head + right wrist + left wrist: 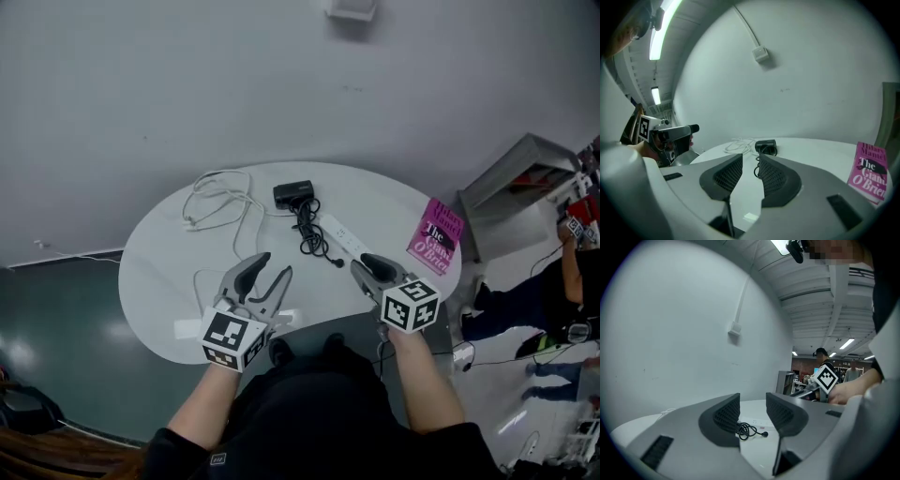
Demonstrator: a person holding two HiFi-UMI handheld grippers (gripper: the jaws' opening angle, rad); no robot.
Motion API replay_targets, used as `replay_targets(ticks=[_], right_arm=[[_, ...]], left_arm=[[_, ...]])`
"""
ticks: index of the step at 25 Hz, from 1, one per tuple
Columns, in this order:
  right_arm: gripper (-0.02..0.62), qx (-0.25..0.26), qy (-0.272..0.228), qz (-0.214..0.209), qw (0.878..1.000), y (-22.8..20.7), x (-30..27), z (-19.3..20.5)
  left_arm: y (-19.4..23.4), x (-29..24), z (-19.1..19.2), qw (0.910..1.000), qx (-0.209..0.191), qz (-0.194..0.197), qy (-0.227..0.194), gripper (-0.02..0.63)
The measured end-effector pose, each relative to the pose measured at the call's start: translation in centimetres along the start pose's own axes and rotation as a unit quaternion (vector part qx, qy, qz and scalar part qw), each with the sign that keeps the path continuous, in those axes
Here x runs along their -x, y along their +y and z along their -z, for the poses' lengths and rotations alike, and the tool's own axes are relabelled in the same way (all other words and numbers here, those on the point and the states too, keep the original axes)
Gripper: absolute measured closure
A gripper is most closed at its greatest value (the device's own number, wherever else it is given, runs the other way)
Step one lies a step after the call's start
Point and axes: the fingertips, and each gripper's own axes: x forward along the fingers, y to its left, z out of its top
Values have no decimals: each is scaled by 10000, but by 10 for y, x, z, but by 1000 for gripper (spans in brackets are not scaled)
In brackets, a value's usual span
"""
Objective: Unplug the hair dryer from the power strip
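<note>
Your left gripper (270, 277) and right gripper (372, 266) hang over the near edge of the table (159, 244). Both have their jaws partly apart and hold nothing. Only the head view shows the whole layout: the dryer (293, 194) at the far side, its cord (309, 234) coiled by the strip (343, 240), and the cord's end lying on the tabletop beside it. The left gripper view catches just cord and strip. The right gripper view shows the dryer and the book (869, 171).
</note>
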Motion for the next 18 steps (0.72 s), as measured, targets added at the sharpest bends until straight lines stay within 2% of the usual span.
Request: replay_targets(ticks=[8, 15, 18], right_arm=[[522, 451, -972, -36, 9942, 13, 62, -79], [554, 813, -1774, -143, 9807, 10, 118, -134], [555, 932, -2206, -156, 9708, 8, 138, -158]], left_arm=[[-10, -6, -35, 9999, -64, -27, -137, 453], [-29, -22, -81, 9985, -382, -101, -366, 472], [-35, -21, -103, 9970, -539, -203, -511, 483]])
